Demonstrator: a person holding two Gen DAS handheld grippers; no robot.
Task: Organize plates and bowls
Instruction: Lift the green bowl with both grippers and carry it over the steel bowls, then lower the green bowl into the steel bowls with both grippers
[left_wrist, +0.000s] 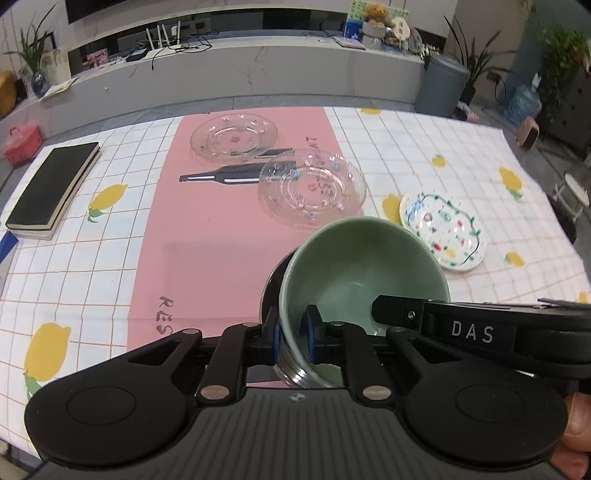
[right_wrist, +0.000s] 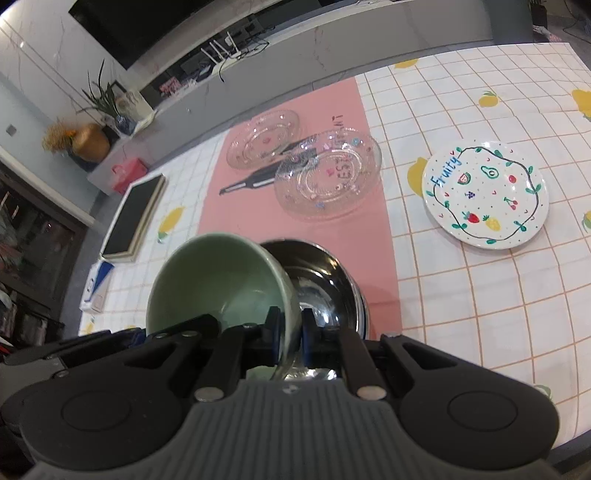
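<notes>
A pale green bowl (left_wrist: 362, 266) (right_wrist: 214, 273) is tilted over a shiny steel bowl (right_wrist: 325, 280) (left_wrist: 271, 288) on the pink runner. My left gripper (left_wrist: 291, 328) is shut on the bowl's rim, one pad outside and one inside. My right gripper (right_wrist: 290, 326) is shut on the opposite wall of the same bowl and enters the left wrist view from the right (left_wrist: 376, 314). The left gripper (right_wrist: 210, 321) shows at the bowl's left in the right wrist view. Farther back lie two clear glass plates (left_wrist: 312, 186) (left_wrist: 233, 136) and a white fruit-painted plate (left_wrist: 441, 230) (right_wrist: 485, 194).
A black handled tool (left_wrist: 221, 178) lies partly under the nearer glass plate. A black notebook (left_wrist: 51, 188) sits on the checked cloth at the left, with a red box (left_wrist: 20, 144) beyond the table edge. A person's thumb (left_wrist: 576, 417) shows at the lower right.
</notes>
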